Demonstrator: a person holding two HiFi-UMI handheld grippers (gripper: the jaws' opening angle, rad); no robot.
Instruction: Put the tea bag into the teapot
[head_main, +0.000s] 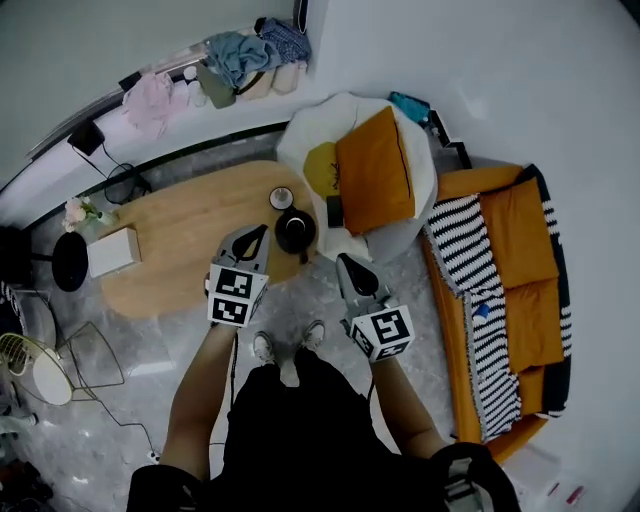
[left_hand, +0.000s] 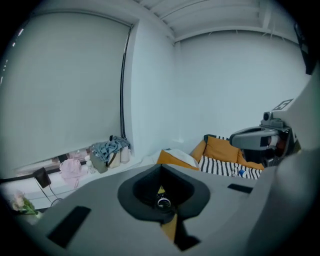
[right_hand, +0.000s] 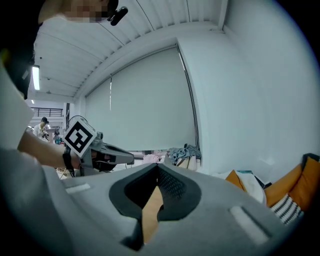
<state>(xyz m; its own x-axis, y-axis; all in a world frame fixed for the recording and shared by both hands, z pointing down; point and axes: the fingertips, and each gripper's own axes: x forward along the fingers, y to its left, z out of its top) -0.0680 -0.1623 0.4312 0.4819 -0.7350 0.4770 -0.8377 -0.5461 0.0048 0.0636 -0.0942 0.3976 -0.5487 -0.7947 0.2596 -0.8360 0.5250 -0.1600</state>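
Note:
In the head view a black teapot (head_main: 296, 232) stands at the near right end of the oval wooden table (head_main: 180, 240), with a small cup (head_main: 281, 198) just behind it. My left gripper (head_main: 261, 234) hovers just left of the teapot, its tips close to the pot. In the left gripper view the left gripper (left_hand: 161, 166) is shut, and I see nothing between the pads. My right gripper (head_main: 346, 263) hangs off the table's right edge, right of the teapot, also shut (right_hand: 157, 167) and empty. No view shows the tea bag.
A white box (head_main: 113, 251) lies at the table's left end beside a small flower bunch (head_main: 82, 212). A white beanbag with an orange cushion (head_main: 375, 170) sits behind the teapot. A striped orange sofa (head_main: 500, 290) runs along the right. A black stool (head_main: 70, 262) stands left.

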